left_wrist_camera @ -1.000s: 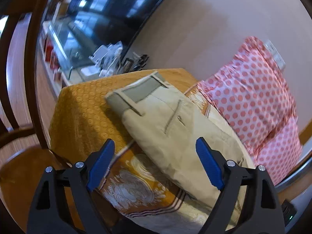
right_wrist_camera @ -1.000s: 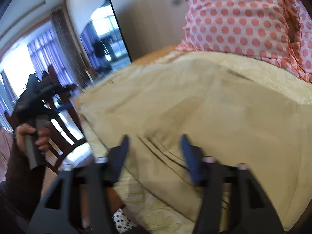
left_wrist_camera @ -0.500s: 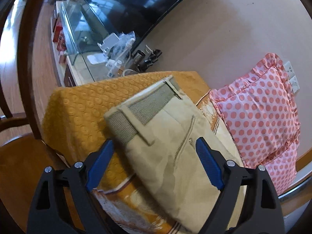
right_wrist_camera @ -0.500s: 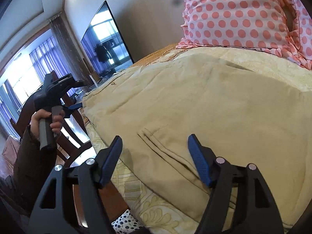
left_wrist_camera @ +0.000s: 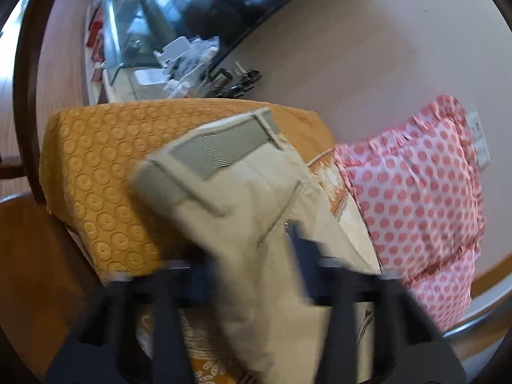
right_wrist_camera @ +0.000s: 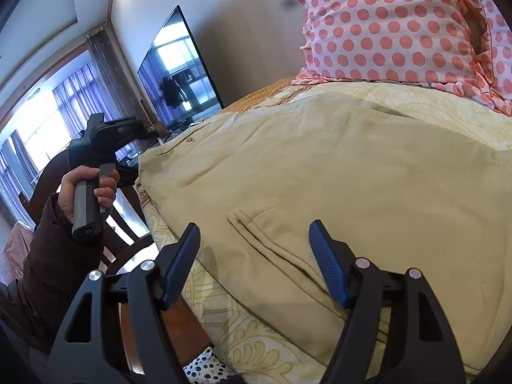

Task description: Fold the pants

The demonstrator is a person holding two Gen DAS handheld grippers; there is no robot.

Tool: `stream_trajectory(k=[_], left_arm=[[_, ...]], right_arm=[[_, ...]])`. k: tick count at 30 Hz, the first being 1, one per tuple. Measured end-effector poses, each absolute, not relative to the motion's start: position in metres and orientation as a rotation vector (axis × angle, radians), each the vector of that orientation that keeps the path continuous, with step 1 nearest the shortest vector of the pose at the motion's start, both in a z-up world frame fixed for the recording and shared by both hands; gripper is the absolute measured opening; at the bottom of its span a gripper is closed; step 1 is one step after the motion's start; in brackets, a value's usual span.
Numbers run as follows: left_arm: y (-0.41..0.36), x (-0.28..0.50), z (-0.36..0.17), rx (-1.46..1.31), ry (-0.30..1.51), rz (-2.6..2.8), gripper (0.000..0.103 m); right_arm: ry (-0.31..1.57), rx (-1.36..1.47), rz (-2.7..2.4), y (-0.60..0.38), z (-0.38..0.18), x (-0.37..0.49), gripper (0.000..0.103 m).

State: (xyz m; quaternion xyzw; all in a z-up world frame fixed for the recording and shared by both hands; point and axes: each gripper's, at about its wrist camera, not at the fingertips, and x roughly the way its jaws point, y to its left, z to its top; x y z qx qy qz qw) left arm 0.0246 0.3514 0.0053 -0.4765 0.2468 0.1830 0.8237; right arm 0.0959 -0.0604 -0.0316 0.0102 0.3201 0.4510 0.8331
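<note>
I've got the khaki pants (right_wrist_camera: 336, 176) lying flat on the bedspread (left_wrist_camera: 96, 166), waistband at twelve o'clock, my right gripper (right_wrist_camera: 254, 256) spread wide over the pocket, my left gripper (left_wrist_camera: 252, 265) too blurred to call, so I should bite only the edge layers, squarely.

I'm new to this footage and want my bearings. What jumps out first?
Beige pants fill the middle, spread on an orange-and-cream cover. A pink polka-dot pillow leans against the wall behind them. The right gripper hangs open at the pants' near edge; a television stands far left.
</note>
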Motion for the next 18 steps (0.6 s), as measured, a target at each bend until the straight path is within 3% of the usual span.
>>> stream_trajectory(k=[3, 8, 13, 18], left_arm=[[0.34, 0.026, 0.017, -0.916, 0.515, 0.397, 0.009], [0.276, 0.039, 0.082, -0.628, 0.449, 0.297, 0.007], [0.147, 0.057, 0.14, -0.333, 0.393, 0.029, 0.007], [0.007, 0.068, 0.133, -0.172, 0.464, -0.33, 0.007]], right_arm=[[0.671, 0.057, 0.956, -0.071, -0.028, 0.094, 0.07], [0.599, 0.132, 0.925, -0.117, -0.014, 0.081, 0.074], [0.511, 0.194, 0.733, -0.197, -0.003, 0.065, 0.075], [0.489, 0.304, 0.486, -0.279, -0.011, 0.053, 0.075]])
